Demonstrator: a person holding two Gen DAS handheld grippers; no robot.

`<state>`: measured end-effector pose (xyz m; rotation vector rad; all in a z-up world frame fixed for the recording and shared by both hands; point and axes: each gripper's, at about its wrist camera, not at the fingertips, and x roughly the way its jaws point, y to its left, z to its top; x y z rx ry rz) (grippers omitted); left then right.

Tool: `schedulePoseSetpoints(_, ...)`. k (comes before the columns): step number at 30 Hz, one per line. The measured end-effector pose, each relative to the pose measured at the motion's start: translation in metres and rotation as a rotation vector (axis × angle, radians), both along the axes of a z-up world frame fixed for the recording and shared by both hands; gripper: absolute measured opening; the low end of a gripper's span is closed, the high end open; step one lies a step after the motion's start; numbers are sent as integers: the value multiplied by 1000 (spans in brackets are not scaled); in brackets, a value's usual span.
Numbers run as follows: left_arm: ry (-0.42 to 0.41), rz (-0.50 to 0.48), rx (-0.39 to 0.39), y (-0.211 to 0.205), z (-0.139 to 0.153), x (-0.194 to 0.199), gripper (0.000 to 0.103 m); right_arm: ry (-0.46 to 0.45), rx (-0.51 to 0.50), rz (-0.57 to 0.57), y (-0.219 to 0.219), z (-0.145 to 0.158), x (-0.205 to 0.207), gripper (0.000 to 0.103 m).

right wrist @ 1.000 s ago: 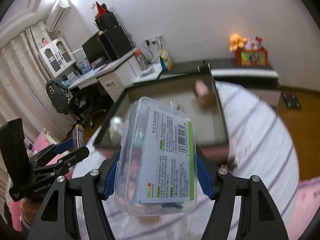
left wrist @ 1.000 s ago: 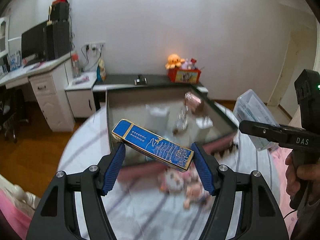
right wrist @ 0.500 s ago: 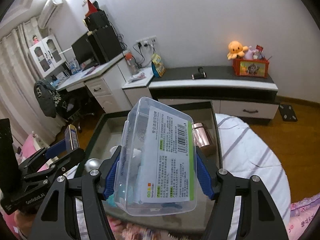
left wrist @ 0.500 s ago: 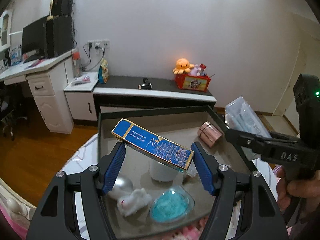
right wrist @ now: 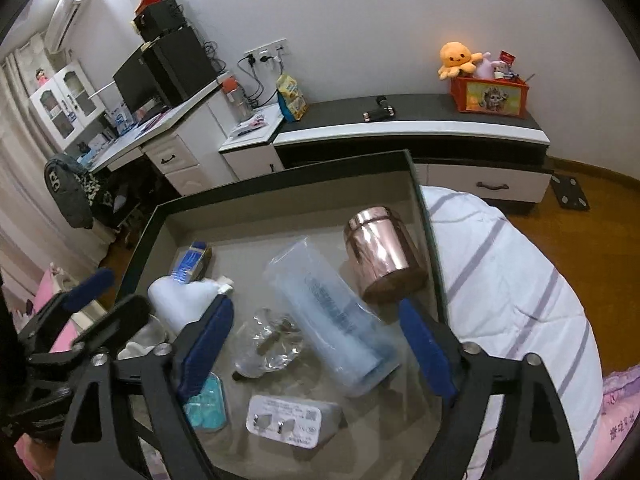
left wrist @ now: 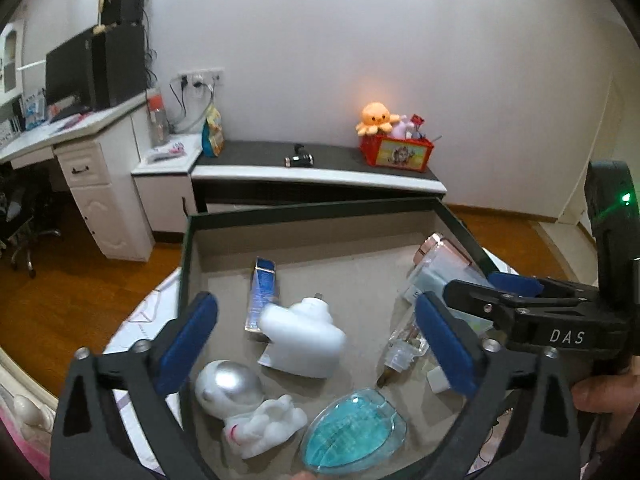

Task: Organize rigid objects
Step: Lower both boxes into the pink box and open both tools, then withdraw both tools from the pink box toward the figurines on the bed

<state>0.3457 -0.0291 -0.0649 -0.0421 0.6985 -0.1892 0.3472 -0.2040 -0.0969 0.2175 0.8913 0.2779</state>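
- Both loads looked delivered: the blue box lay on the floor of the dark-rimmed tray, leaning against a white plug-in device, and the clear plastic case lay on its side in the same tray beside a copper-coloured jar.
- The left hand-held gripper had just been opening and stood wide, with nothing between its jaws; the blue box sat ahead of it, beyond its left pad and clear of both pads.
- The right hand-held gripper had also just been opening; the clear plastic case lay in the gap between its jaws, but the pads did not appear to press on it, so I judged it released.
- Other things already gathered in the tray: a silver and white ball-shaped toy, a small white figurine, a teal glass dish, a small glass bottle and a white charger.
- The tray rested on a round tabletop under a white striped cloth; the bare part in view held nothing more to collect.
- In my judgement this round of sorting was done; whether more items waited outside the frames I could not tell.
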Motion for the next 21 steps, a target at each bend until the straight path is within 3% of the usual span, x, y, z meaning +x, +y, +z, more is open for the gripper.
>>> schedulePoseSetpoints(9,-54,50,11,19,17,-54,103,-79,35,-52,-10,23,-47,90)
schedulePoseSetpoints(21,-59,83,57,18,28,-130,103,-166,-64,-77,-8,35,-129,90)
